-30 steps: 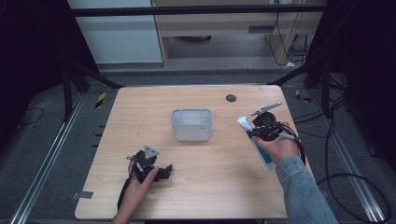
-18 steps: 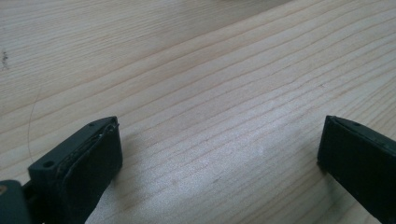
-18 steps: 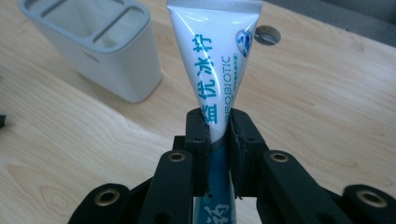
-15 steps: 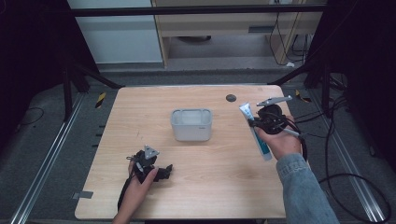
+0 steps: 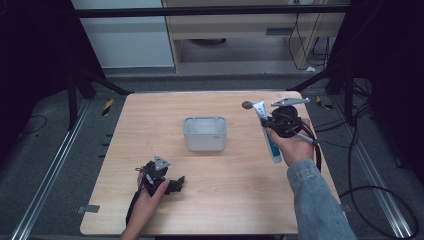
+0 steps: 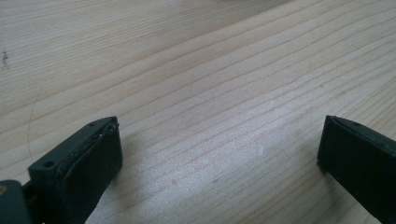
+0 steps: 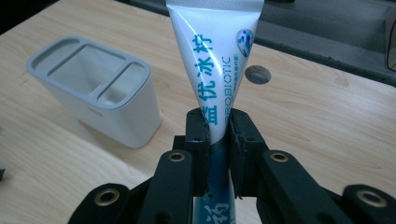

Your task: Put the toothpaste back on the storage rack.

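Wooden table [image 5: 225, 170] bears a grey holder [image 5: 205, 133]; right gripper [image 7: 218, 135] clamps a toothpaste tube [image 7: 212, 60], left gripper [image 6: 219, 154] gapes.

Desk [image 5: 235, 200]: light wood top, grain visible, rounded corners, standing on a dark grey floor [image 5: 45, 165]. White holder [image 5: 204, 134] sits upright on it around mid-desk, three open compartments on top: one long, two smaller. Small dark round disc [image 5: 247, 105] lies on the wood behind and to the right of the holder, near the far edge. Left tool [image 5: 176, 184] rests on the desk in front of and to the left of the holder, well apart from it.
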`<action>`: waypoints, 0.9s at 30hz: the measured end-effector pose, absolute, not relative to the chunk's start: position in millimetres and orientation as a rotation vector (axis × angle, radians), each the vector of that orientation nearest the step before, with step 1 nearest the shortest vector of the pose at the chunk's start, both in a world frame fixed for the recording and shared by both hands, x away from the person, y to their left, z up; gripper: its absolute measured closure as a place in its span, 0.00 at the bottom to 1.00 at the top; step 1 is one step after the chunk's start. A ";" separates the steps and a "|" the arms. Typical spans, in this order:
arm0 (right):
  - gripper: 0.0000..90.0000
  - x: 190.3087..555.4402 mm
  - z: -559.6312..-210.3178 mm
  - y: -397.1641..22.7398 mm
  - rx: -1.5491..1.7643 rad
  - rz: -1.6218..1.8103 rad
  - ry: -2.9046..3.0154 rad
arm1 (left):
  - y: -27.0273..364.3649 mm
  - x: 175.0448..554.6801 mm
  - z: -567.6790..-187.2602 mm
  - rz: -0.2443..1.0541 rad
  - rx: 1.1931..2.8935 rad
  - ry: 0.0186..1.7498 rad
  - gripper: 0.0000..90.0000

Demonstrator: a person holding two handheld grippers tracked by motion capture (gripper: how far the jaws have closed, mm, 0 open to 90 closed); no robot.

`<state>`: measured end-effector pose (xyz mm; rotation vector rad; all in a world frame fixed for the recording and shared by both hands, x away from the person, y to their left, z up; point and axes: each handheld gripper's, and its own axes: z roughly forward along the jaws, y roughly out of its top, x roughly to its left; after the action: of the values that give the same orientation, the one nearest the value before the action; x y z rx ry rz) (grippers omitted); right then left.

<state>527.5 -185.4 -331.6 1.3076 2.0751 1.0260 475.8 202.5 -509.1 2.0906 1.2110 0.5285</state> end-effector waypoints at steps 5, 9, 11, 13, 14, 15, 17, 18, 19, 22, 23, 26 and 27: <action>0.88 530.7 -331.2 -180.8 1.311 1.053 2.040 | 202.1 475.5 -509.2 0.527 2.089 1.211 0.00; 0.88 532.9 -328.7 -176.4 1.300 1.063 2.038 | 202.0 475.6 -509.2 0.530 2.091 1.208 0.00; 0.88 533.1 -325.0 -176.0 1.295 1.077 2.030 | 202.0 475.7 -509.2 0.530 2.091 1.208 0.00; 0.88 533.0 -319.9 -177.0 1.289 1.095 2.015 | 202.0 475.7 -509.1 0.530 2.092 1.208 0.00; 0.88 532.9 -317.5 -177.3 1.290 1.103 2.008 | 202.0 475.6 -509.1 0.529 2.092 1.208 0.00; 0.88 532.9 -315.4 -177.7 1.285 1.107 2.002 | 201.8 475.6 -509.1 0.529 2.092 1.208 0.00; 0.88 533.2 -312.1 -177.7 1.279 1.113 1.990 | 201.5 475.3 -509.1 0.530 2.093 1.206 0.00; 0.88 533.5 -310.8 -177.5 1.274 1.118 1.984 | 201.0 475.2 -509.3 0.530 2.089 1.207 0.00; 0.88 533.6 -309.7 -176.8 1.281 1.123 1.975 | 200.9 475.0 -509.1 0.529 2.092 1.206 0.00; 0.88 535.4 -307.4 -175.5 1.277 1.138 1.960 | 200.9 475.0 -509.1 0.529 2.093 1.205 0.00; 0.88 536.5 -306.7 -174.6 1.276 1.146 1.955 | 200.8 475.0 -509.1 0.529 2.093 1.206 0.00; 0.88 539.6 -304.8 -172.7 1.276 1.162 1.945 | 200.6 474.8 -509.0 0.529 2.093 1.207 0.00; 0.88 541.3 -304.0 -171.8 1.274 1.166 1.942 | 200.6 474.8 -509.0 0.528 2.095 1.206 0.00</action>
<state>541.3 -171.8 -304.0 1.2736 1.9420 1.1659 474.8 200.6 -509.0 2.0945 1.2064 0.5282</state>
